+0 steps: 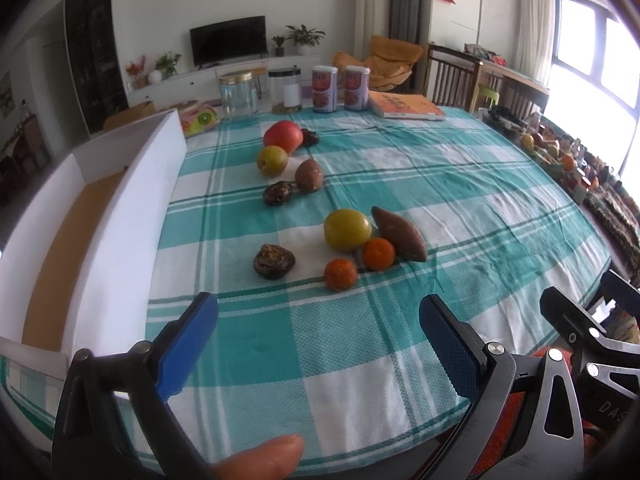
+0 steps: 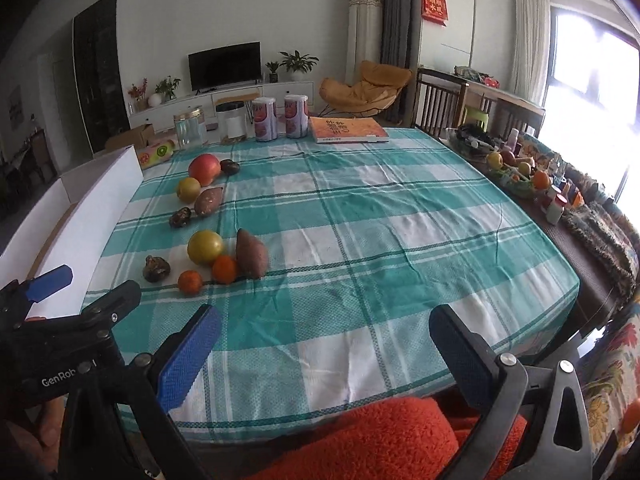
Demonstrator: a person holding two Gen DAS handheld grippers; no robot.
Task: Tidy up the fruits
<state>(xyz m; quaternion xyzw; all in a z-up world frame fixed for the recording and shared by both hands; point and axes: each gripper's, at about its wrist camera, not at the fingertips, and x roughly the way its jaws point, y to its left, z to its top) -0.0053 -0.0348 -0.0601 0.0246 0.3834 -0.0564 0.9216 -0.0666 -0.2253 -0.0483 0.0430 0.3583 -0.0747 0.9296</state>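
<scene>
Fruits lie loose on the checked tablecloth; left gripper, lettered "GenRob", and right gripper gape wide.

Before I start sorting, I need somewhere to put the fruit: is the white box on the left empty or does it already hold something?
Empty as far as shown: the white box shows only bare brown floor; its near end is cut off.

Bare checked tabletop right of the fruit cluster, white box wall close on its left, jars and book lining the far edge
</scene>
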